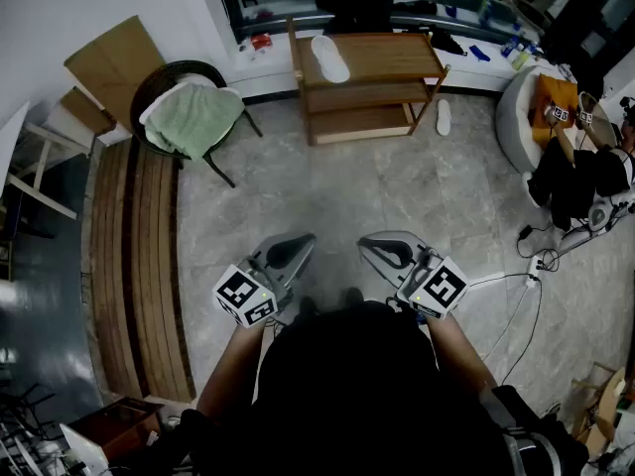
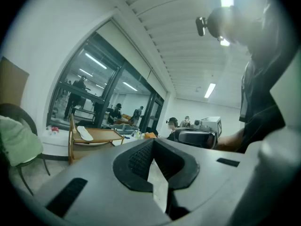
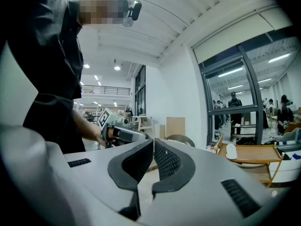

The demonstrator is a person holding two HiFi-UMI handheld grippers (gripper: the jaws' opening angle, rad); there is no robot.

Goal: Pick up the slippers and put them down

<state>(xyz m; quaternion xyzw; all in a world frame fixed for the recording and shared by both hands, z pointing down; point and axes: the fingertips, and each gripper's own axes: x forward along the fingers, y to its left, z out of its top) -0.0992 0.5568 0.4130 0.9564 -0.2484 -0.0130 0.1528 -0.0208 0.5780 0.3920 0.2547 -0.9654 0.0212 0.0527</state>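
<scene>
One white slipper (image 1: 329, 58) lies on the top board of a wooden shelf (image 1: 372, 92) at the far side of the room. A second white slipper (image 1: 444, 117) rests on the floor beside the shelf's right leg. Both grippers are held close to the person's body, far from the shelf. My left gripper (image 1: 306, 240) is shut and holds nothing, and so is my right gripper (image 1: 365, 242). In the left gripper view the jaw tips (image 2: 153, 141) meet, with the shelf-top slipper (image 2: 85, 133) far off. In the right gripper view the tips (image 3: 154, 141) touch and the same slipper (image 3: 231, 151) shows at right.
A round wicker chair with a green cloth (image 1: 194, 117) stands left of the shelf. Wooden planks (image 1: 139, 266) lie along the left. At right are a white pouf (image 1: 516, 117), dark bags (image 1: 575, 181) and cables (image 1: 521, 296) on the stone floor.
</scene>
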